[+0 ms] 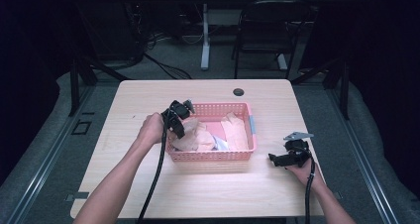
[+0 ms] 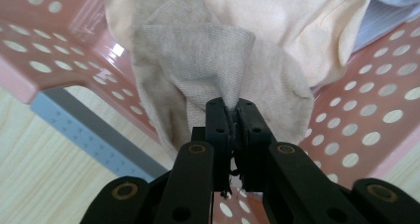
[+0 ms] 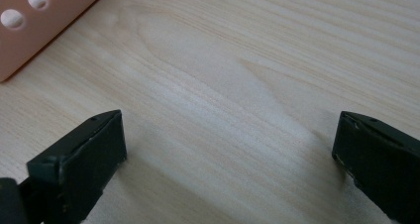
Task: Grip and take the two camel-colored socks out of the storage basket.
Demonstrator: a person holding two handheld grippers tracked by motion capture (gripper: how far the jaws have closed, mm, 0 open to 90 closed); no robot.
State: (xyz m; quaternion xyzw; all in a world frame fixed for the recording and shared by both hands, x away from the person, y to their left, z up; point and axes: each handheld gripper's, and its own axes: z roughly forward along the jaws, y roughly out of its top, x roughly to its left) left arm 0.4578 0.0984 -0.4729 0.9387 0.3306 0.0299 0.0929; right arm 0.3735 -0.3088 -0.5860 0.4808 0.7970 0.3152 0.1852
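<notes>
A pink perforated basket (image 1: 212, 156) stands mid-table, holding several pale beige cloths (image 1: 234, 131). My left gripper (image 1: 180, 126) hangs over the basket's left end, shut on a greyish-beige cloth (image 2: 198, 65) that bunches up from its jaws above the basket wall (image 2: 356, 130). That cloth (image 1: 190, 135) is lifted slightly above the pile. My right gripper (image 1: 278, 159) rests low on the table to the right of the basket, pointing toward it. In the right gripper view its jaws stand wide apart over bare wood with nothing between them (image 3: 228, 149), and a basket corner (image 3: 44, 16) shows at the upper left.
The light wooden table (image 1: 148, 100) has a dark cable hole (image 1: 238, 92) at the back. A grey-blue handle (image 1: 252, 125) sits on the basket's right end. Beyond the table stand a black chair (image 1: 262, 35) and a desk leg (image 1: 205, 35) on the floor.
</notes>
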